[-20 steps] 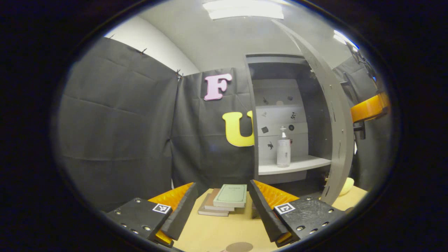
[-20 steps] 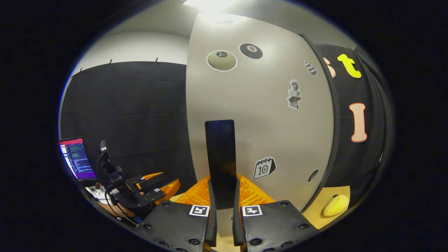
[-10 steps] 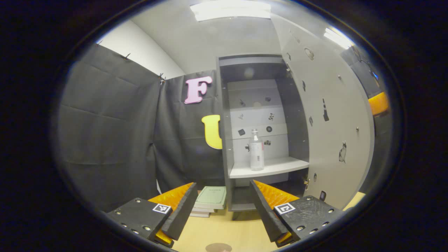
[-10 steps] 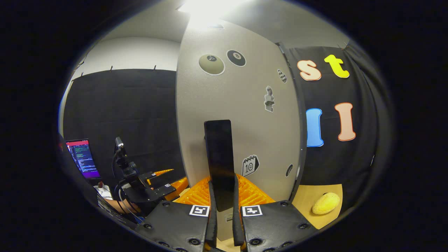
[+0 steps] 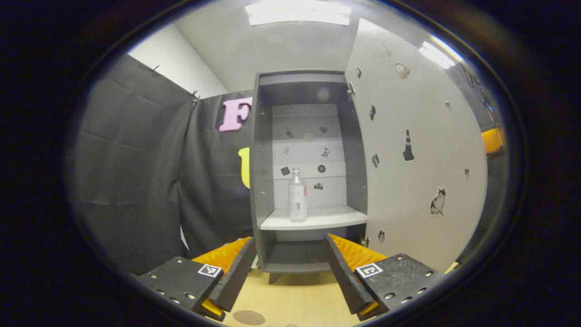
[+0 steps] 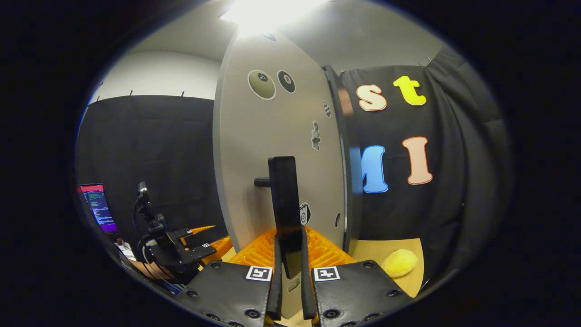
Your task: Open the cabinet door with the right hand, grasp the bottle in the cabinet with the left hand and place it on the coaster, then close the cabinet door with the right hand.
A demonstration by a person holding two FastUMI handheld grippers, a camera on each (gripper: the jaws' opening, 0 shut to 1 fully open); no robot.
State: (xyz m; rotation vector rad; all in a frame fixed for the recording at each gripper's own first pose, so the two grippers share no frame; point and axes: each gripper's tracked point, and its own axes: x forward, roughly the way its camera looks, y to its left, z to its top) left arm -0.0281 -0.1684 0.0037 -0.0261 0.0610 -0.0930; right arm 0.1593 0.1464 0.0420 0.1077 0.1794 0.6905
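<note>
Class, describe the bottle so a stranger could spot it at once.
Find the grey cabinet with its door swung open. On its pale shelf stands the bottle, upright and alone. It is clear and capped, unlike the flat stickers on the back panel behind it.

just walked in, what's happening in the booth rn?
A person works two handheld grippers at a cabinet. The right gripper is shut on the dark door handle and has the cabinet door swung wide open. The left gripper is open, low over the table, aimed at the clear bottle, which stands upright on the cabinet shelf, not yet grasped. A brown round coaster lies on the table by the left gripper.
</note>
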